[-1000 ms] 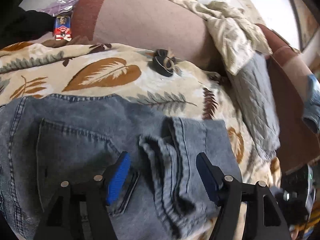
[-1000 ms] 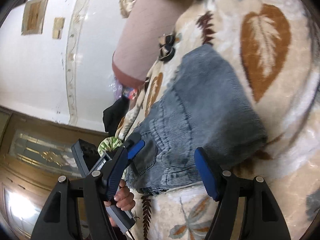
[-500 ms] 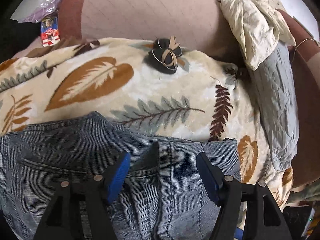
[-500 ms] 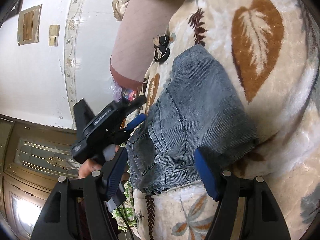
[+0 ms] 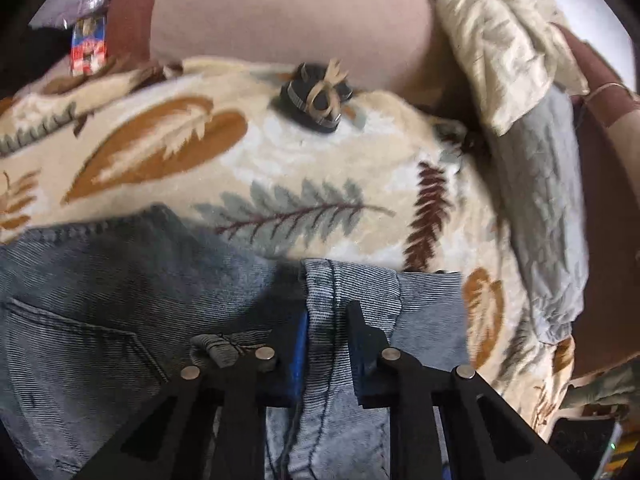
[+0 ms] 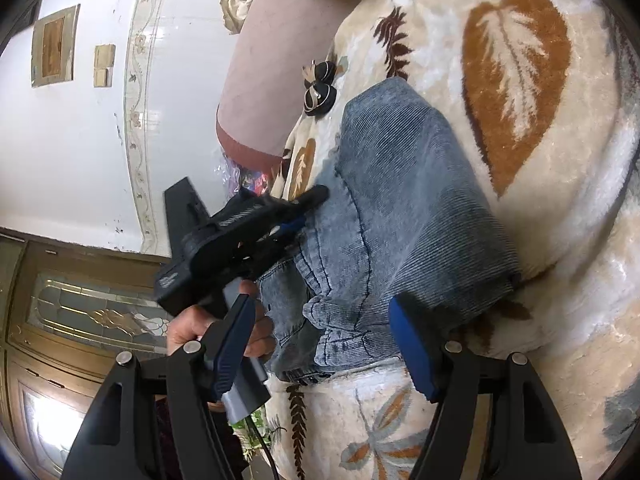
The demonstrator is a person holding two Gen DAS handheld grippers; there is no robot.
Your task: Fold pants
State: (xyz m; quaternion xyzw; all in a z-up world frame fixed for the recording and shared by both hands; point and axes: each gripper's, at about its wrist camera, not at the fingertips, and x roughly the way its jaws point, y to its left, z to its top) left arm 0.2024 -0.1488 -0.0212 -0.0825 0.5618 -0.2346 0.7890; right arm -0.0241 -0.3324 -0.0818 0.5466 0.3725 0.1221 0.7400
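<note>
Folded blue denim pants [image 5: 120,300] lie on a leaf-patterned fleece blanket [image 5: 280,168]. My left gripper [image 5: 326,320] points down at the pants' right part, and its jaws are closing with an upright seam fold of denim pinched between the blue pads. The right wrist view shows the pants [image 6: 400,184] from the side, and the left gripper [image 6: 308,208] in a person's hand [image 6: 212,332] at their left edge. My right gripper [image 6: 320,336] stands open just short of the bunched near edge of the pants, touching nothing.
A black hair bow [image 5: 316,100] sits on the blanket beyond the pants, below a pink cushion [image 5: 280,12]. A cream cloth [image 5: 500,40] and a grey quilted cloth [image 5: 540,200] lie to the right. A red and blue packet [image 5: 88,44] is at the far left. White wall [image 6: 80,140] lies left.
The left gripper slid across the pants, then its wide-open jaws came together on the raised denim fold. The right gripper stayed where it was, still open.
</note>
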